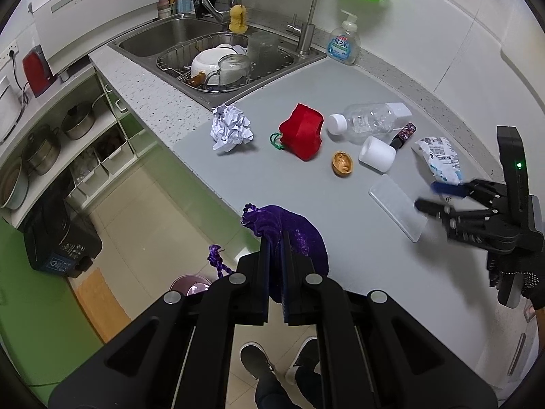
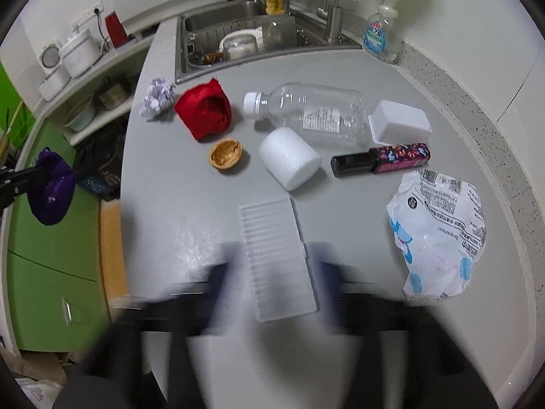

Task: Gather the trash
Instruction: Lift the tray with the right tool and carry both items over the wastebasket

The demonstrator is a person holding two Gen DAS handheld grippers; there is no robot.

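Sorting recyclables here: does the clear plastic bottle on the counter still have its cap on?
Yes, the clear plastic bottle lies on its side with its white cap screwed on.

My fingers point down at a grey countertop [image 2: 190,211]. Directly between my right fingers lies a ribbed clear plastic tray [image 2: 277,259]. Ahead of them lie a white foam cylinder [image 2: 289,158], a walnut shell half [image 2: 225,154], a red cloth pouch [image 2: 206,109], crumpled paper [image 2: 157,97], a clear bottle [image 2: 306,114], a white tub [image 2: 400,121] and a dark patterned tube [image 2: 381,159]. A printed wrapper [image 2: 439,235] lies right of them.
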